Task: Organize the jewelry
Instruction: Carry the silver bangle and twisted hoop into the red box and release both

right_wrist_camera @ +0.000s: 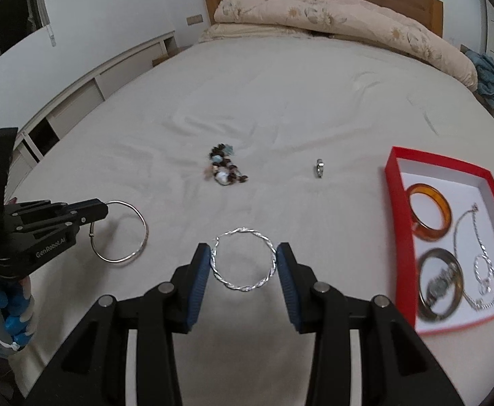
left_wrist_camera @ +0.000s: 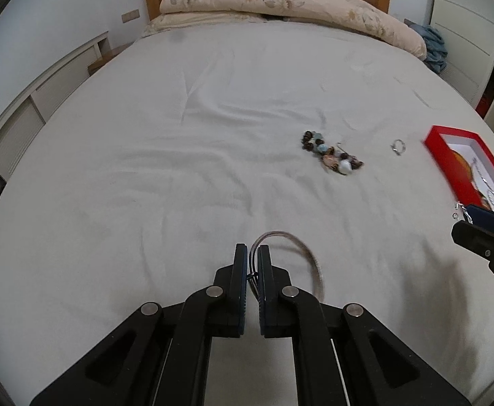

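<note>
- The twisted silver bangle [right_wrist_camera: 244,260] is sitting flat on the bed [right_wrist_camera: 281,108], framed right between the open jaws of the right gripper [right_wrist_camera: 243,253]. Both blue pads look to be touching or just shy of its rim, so no firm clamp can be claimed yet.
- The ring's plane lies flat on the sheet, so the squeeze would be taken across its width, left side to right side. That's the relation the next move hangs on, and it already looks lined up.
- The red box [right_wrist_camera: 390,182] is off to the right of that gripper, near it, with an amber bangle [right_wrist_camera: 429,215], a darker ring-shaped piece with something blurred inside it [right_wrist_camera: 440,282] and a silver chain [right_wrist_camera: 480,257] already inside. The right side is clearly the nearer one for a drop-off.
- The left gripper [left_wrist_camera: 252,248] has its jaws closed down on the plain silver bangle [right_wrist_camera: 120,231] at the clasp end, with the rest of the hoop curving off to the gripper's right over the sheet.
- Still left out on the bed: a beaded bracelet [right_wrist_camera: 226,166] bunched up in the middle, and a small ring [right_wrist_camera: 320,168] between it and the box.
- Probably about half done, judging by what's boxed.
</note>
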Available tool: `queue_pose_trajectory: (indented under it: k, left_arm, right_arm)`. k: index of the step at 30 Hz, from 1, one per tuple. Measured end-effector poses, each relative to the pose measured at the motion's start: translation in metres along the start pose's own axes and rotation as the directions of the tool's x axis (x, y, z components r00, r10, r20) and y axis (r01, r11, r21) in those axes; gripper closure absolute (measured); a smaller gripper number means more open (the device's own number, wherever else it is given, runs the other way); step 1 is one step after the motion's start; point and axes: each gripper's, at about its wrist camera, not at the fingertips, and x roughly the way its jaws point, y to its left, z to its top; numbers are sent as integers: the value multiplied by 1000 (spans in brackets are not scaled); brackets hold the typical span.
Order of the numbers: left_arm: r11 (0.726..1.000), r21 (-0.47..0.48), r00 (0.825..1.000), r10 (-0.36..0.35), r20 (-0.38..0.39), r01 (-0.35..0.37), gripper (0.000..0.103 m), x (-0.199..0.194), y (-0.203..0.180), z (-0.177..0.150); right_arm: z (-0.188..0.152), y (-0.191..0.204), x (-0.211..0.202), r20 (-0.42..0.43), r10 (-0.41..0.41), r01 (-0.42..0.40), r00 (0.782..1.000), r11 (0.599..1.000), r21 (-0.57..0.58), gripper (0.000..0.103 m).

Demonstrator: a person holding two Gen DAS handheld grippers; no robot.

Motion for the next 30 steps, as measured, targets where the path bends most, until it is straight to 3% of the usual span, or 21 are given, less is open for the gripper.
queue_pose_trajectory:
  k: [9,17,25,30]
  left_arm:
    - [1000,15,1000,-10,21,9,98,-32,-24,-12]
    - [996,86,999,-30,43,27,98,-52,-66,-3]
    - [976,194,990,-117,76,101,98,-55,-144,33]
    - [953,244,975,-207,86,181,98,-45,-204,64]
  right_arm:
    - [-21,-5,-49,32,-8,8,999,1000,11,65]
    - [-30,-34,-77,66,-28,24,997,998,58,65]
    - [-31,-102,-99,93,-104,93,990,989,113,65]
    - [-23,-155,-101,91,-161,147,983,978,145,65]
